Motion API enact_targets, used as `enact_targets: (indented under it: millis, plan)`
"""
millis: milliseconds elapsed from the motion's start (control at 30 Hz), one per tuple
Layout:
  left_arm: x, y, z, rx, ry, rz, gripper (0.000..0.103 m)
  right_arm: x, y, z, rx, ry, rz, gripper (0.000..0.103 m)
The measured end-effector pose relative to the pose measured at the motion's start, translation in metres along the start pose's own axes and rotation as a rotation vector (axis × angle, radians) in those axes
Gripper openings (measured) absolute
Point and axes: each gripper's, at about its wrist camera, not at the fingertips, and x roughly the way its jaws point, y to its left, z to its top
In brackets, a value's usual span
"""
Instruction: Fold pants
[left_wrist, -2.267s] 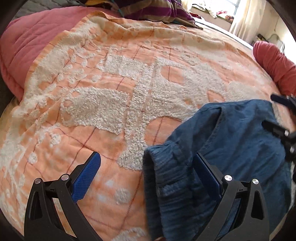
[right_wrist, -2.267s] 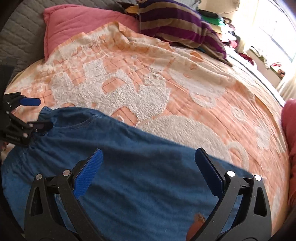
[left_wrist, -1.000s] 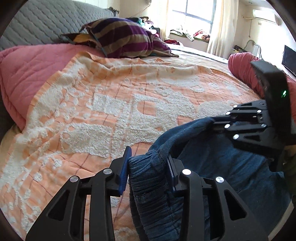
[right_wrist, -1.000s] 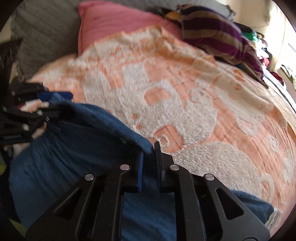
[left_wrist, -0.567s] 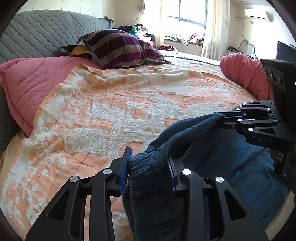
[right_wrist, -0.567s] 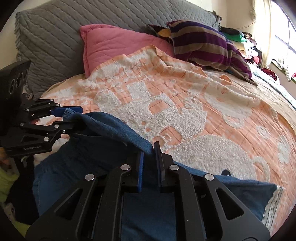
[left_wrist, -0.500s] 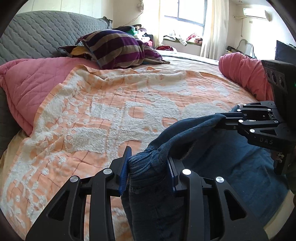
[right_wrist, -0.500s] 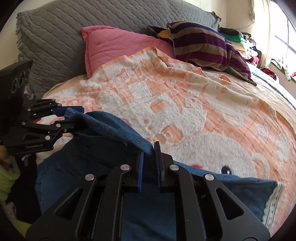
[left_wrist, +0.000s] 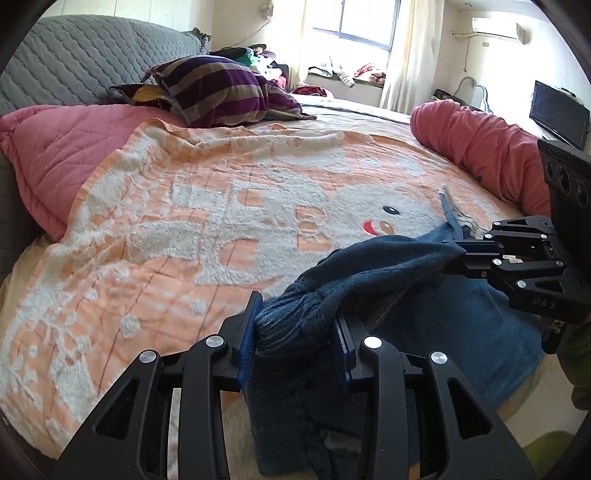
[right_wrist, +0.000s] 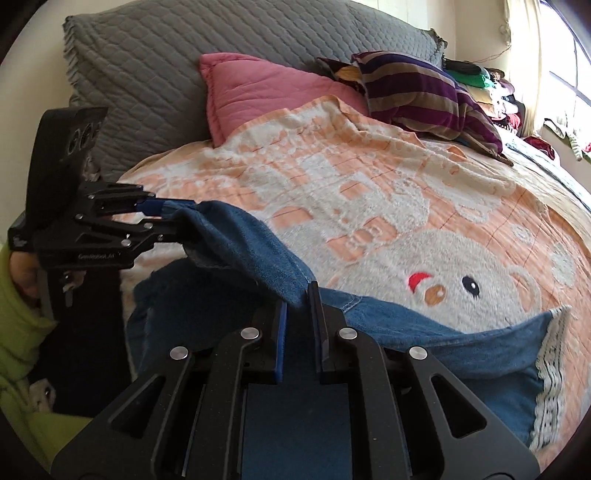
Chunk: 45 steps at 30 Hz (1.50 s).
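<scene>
Blue denim pants with a lace hem lie on the orange and white bear blanket. My left gripper is shut on the bunched waistband and holds it above the bed. My right gripper is shut on a thin edge of the same pants. Between the two grips the denim hangs as a raised ridge. In the left wrist view the right gripper shows at the right. The left gripper shows at the left of the right wrist view. The legs trail flat on the blanket.
A pink pillow and a striped pillow lie against the grey quilted headboard. A rolled pink blanket lies along the bed's right side. A person's green sleeve is at the left edge.
Both grippers were open over the flat pants, then shut on the waist edge and lifted it. Over the last second the pants slid back across the blanket, uncovering the bear's face.
</scene>
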Motion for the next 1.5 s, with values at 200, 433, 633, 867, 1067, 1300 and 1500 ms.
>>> enact_targets:
  millis: [200,433,633,867,1067,1300,1500]
  plan:
    - [-0.016,-0.007,-0.018,0.023,0.012,-0.010,0.033,-0.013,0.019,-0.015,0.001,0.012,0.017,0.006]
    - [-0.027,-0.011,-0.039,0.047,0.047,-0.003,0.035,-0.024,0.047,-0.036,-0.007,0.041,0.055,0.006]
    - [-0.027,-0.009,-0.055,0.058,0.090,0.010,0.037,-0.021,0.073,-0.056,-0.037,0.089,0.088,0.006]
    - [-0.028,-0.005,-0.062,0.024,0.121,0.010,0.040,-0.011,0.081,-0.068,-0.022,0.129,0.115,0.008]
    - [-0.033,0.000,-0.066,0.009,0.138,0.020,0.049,-0.010,0.084,-0.070,-0.027,0.143,0.120,0.008]
    - [-0.048,0.011,-0.076,-0.030,0.148,0.046,0.054,-0.005,0.087,-0.070,-0.025,0.143,0.133,0.008]
    - [-0.077,0.017,-0.070,-0.096,0.084,0.094,0.053,0.003,0.092,-0.068,-0.020,0.158,0.144,0.012]
